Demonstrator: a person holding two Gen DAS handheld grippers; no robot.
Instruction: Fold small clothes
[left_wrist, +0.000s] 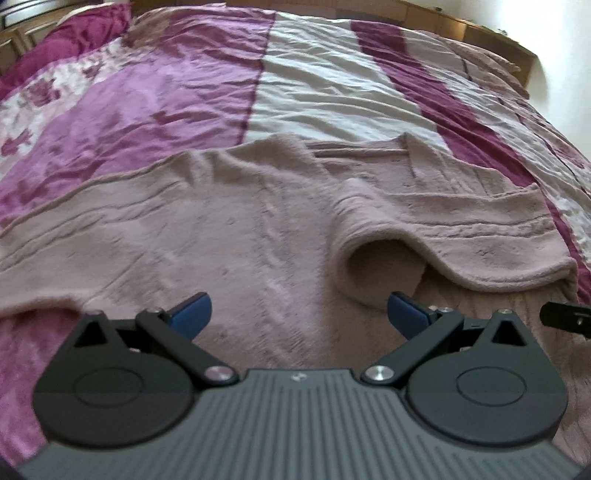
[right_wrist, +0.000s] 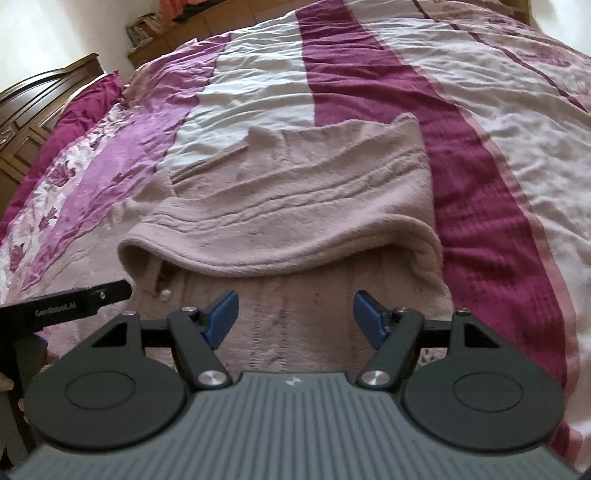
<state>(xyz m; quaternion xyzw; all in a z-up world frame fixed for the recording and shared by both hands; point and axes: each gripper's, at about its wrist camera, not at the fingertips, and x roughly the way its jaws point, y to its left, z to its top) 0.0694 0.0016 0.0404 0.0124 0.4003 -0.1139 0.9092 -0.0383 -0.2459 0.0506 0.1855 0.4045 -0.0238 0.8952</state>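
Observation:
A fuzzy pale pink garment (left_wrist: 229, 229) lies spread on the bed, with one side folded over itself into a rolled flap (right_wrist: 288, 218). A small pearly button (right_wrist: 165, 294) shows under the flap's left end. My left gripper (left_wrist: 298, 314) hangs open just above the garment's near part, nothing between its blue pads (left_wrist: 192, 314). My right gripper (right_wrist: 294, 318) is open too, low over the ribbed part of the garment just in front of the folded flap, with its pads (right_wrist: 221, 317) empty. The left tool's black tip (right_wrist: 99, 293) shows at the left edge of the right wrist view.
The bedspread (left_wrist: 325, 85) has purple, white and dark magenta stripes and runs far beyond the garment. A dark magenta pillow (left_wrist: 62, 40) lies at the back left. Wooden furniture (right_wrist: 22, 122) and a wooden shelf (right_wrist: 177, 33) stand beyond the bed.

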